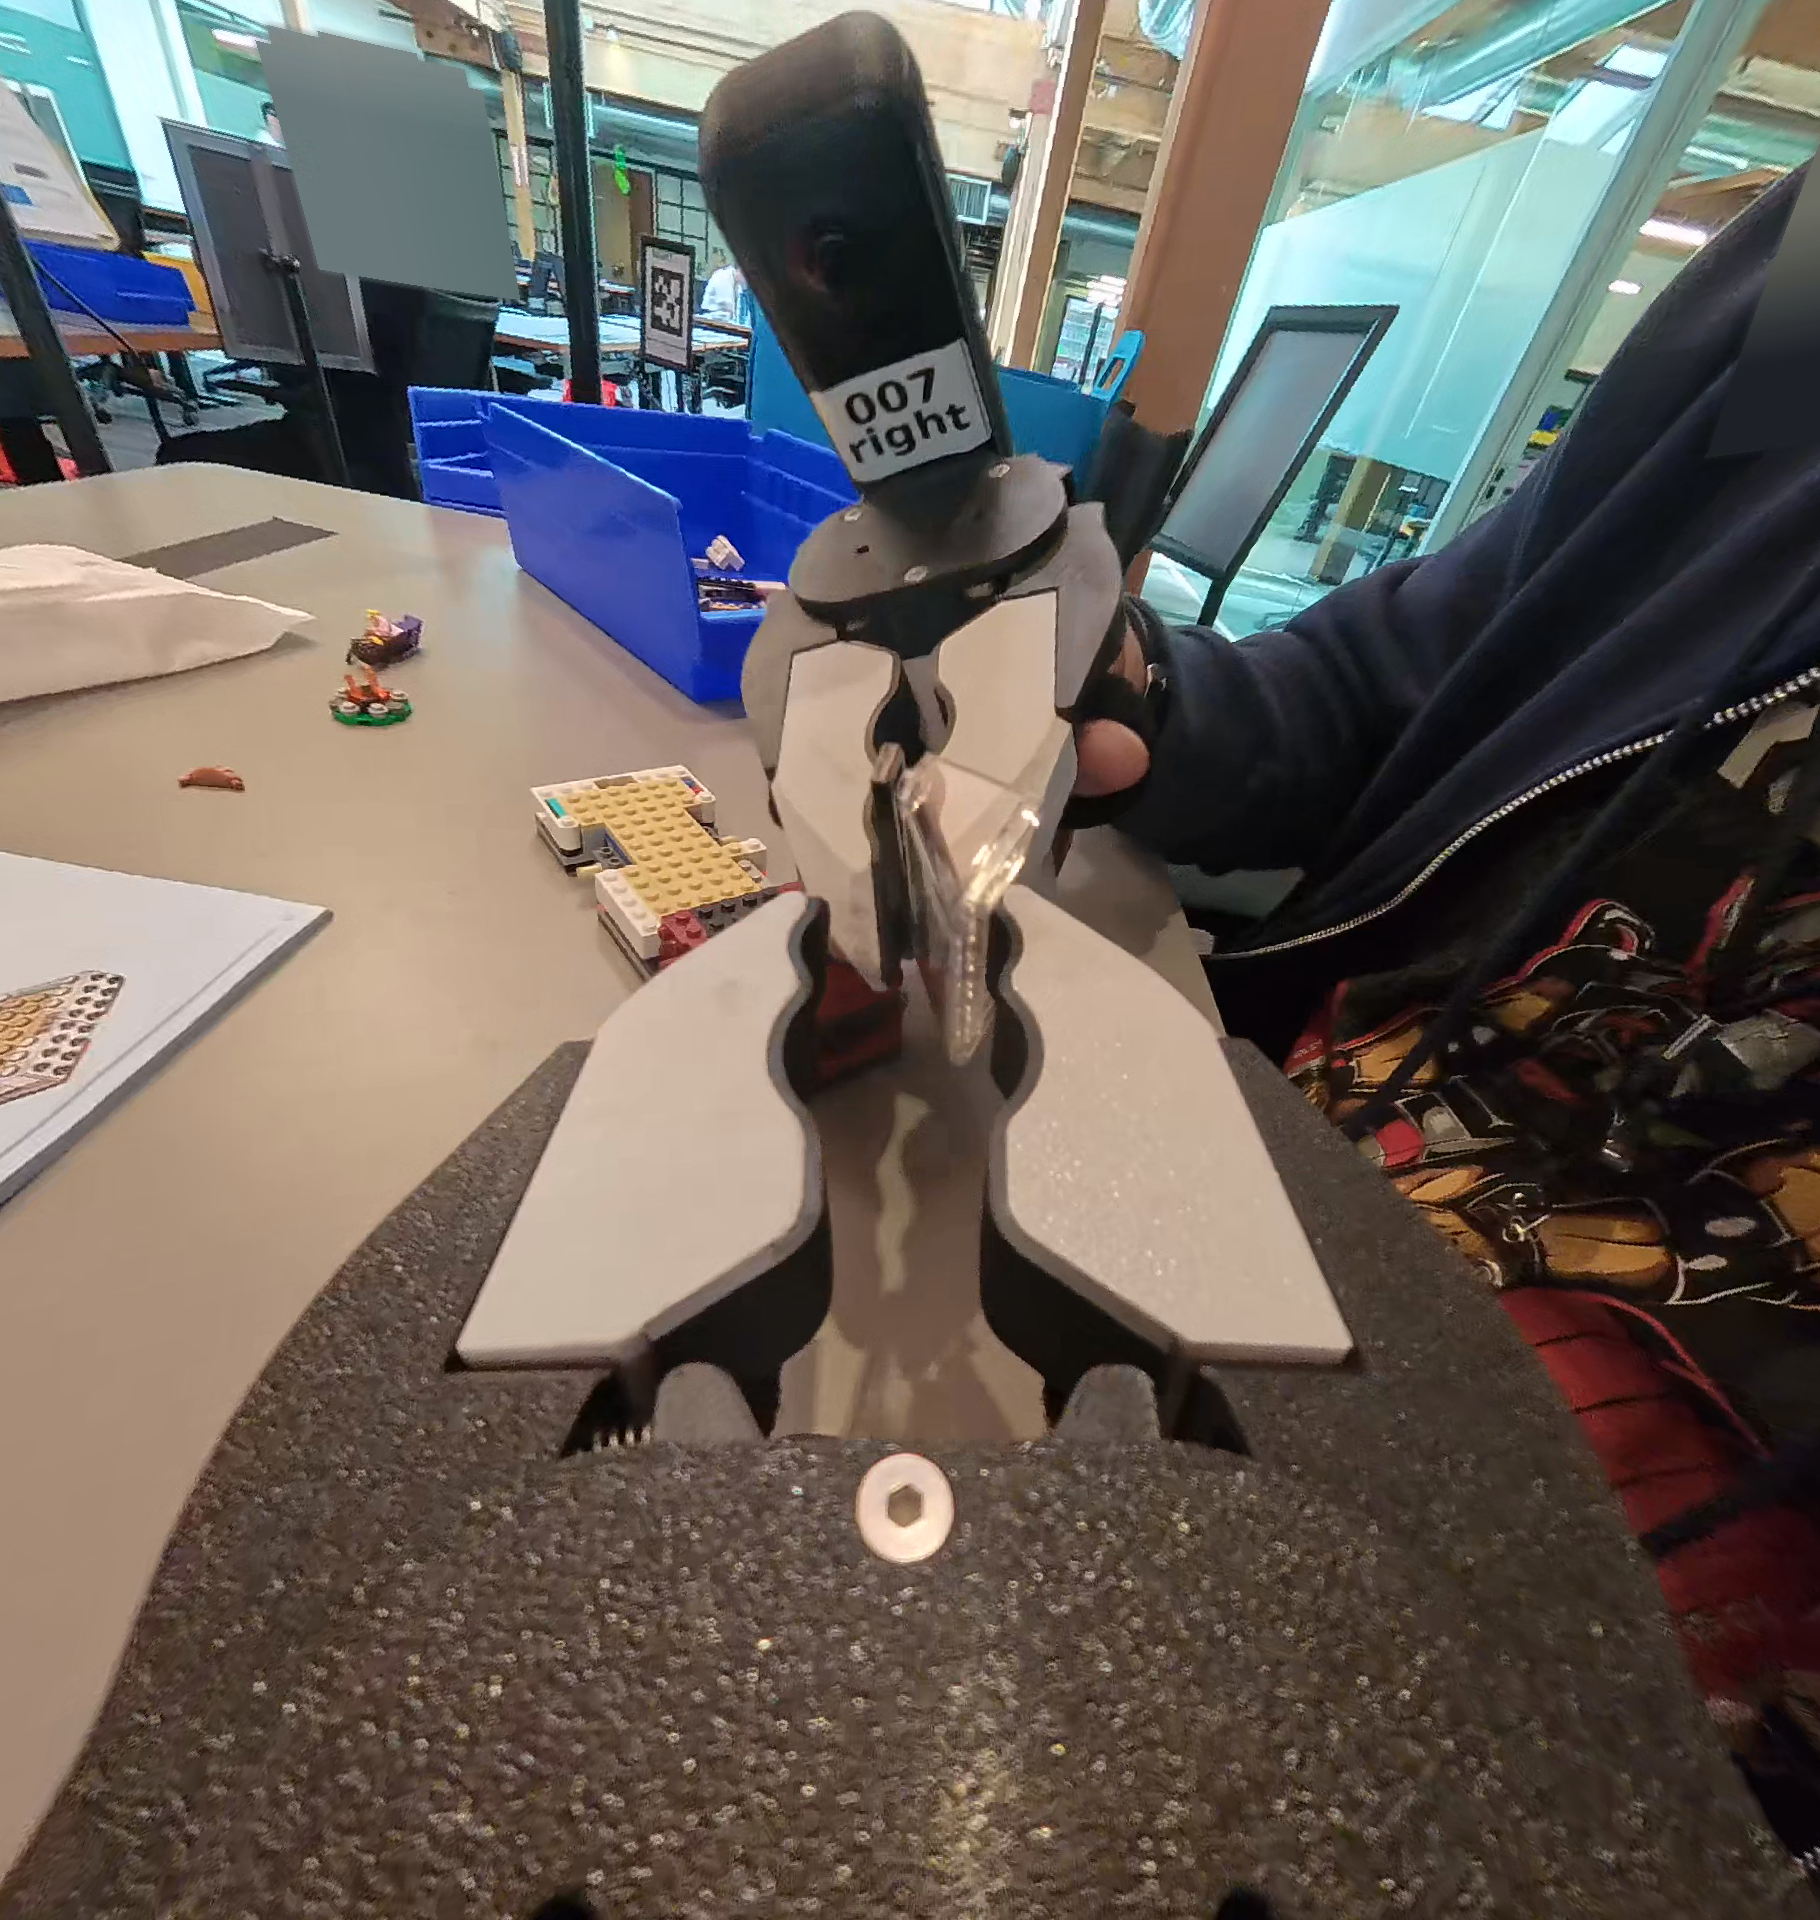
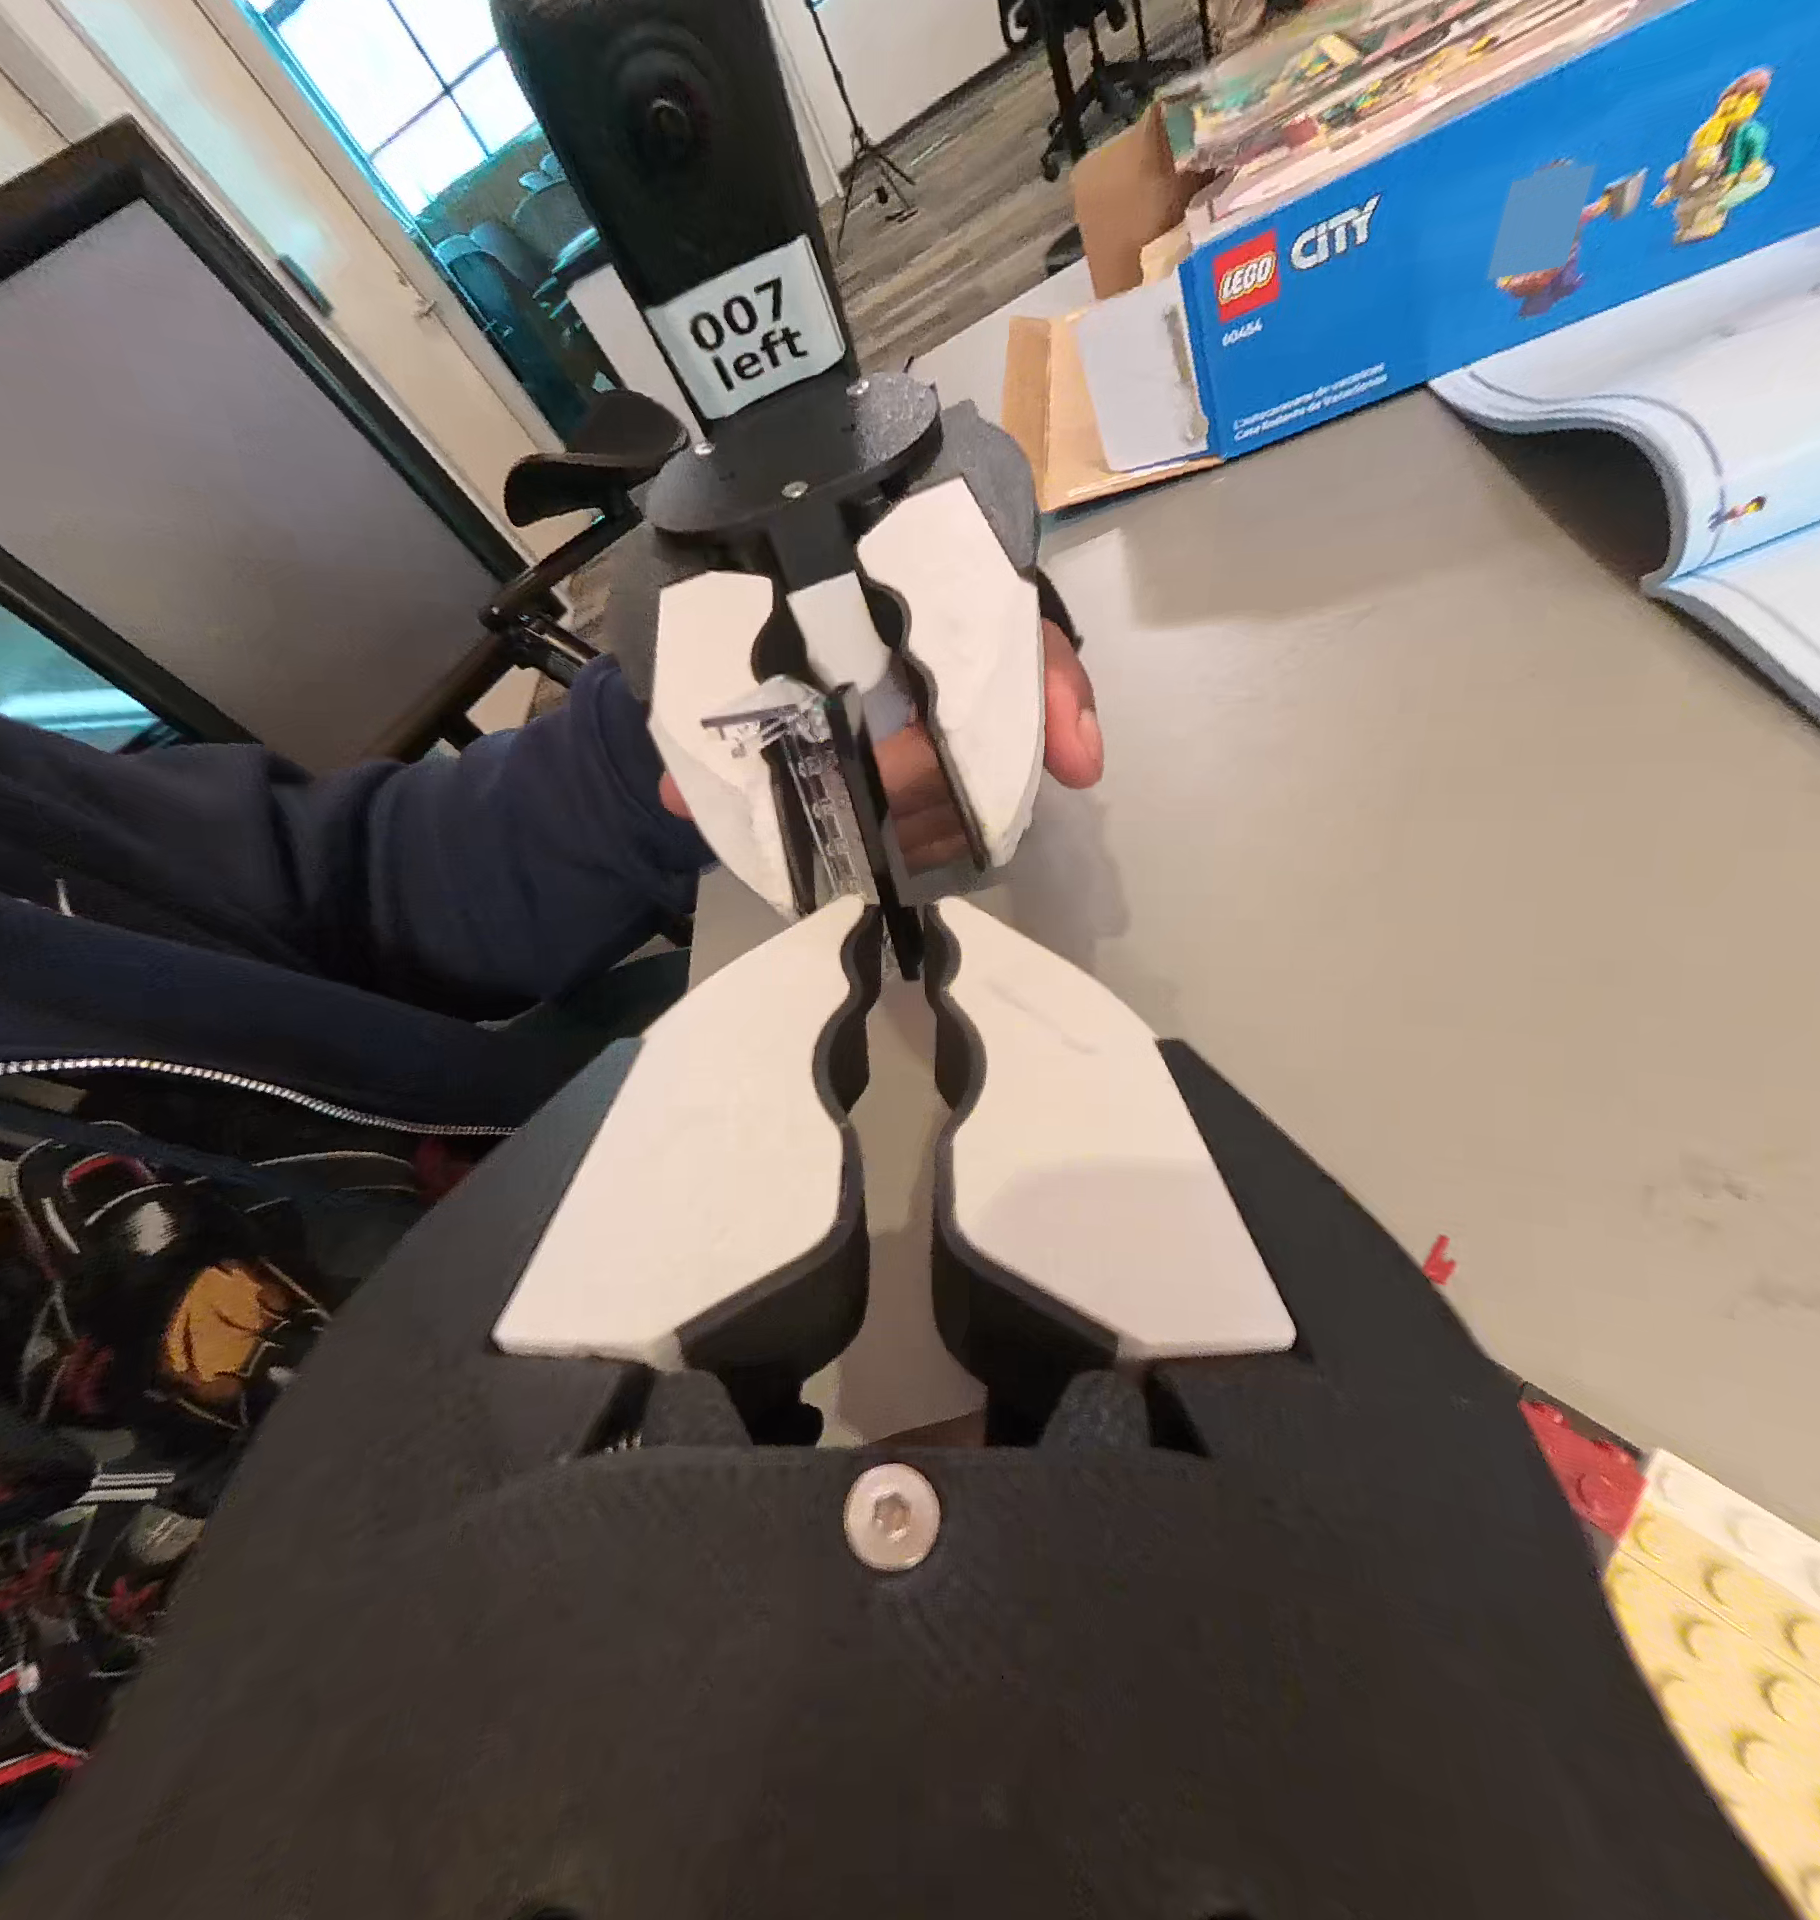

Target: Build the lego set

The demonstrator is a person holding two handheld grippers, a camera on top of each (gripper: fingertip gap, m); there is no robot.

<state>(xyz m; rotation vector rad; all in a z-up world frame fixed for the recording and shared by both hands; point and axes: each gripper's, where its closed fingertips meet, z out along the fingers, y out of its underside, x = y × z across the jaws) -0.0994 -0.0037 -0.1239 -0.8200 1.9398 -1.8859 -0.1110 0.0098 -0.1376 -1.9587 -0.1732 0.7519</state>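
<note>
While the two tools meet nose to nose above the grey bench (image 1: 262, 1039), the right tool (image 2: 893, 940) is clamped on a thin black plate (image 2: 901, 951) with a clear plastic piece (image 1: 973, 966) against it. That pair reaches into the left tool (image 1: 911, 940), whose fingers stand apart around it. A tan brick build (image 1: 657, 831) sits just beyond, a blue bin (image 1: 615, 540) farther back.

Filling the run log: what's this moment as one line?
right gripper: shut on black-and-clear part | left gripper: open, jaws straddle it | nearby: tan brick build
</note>
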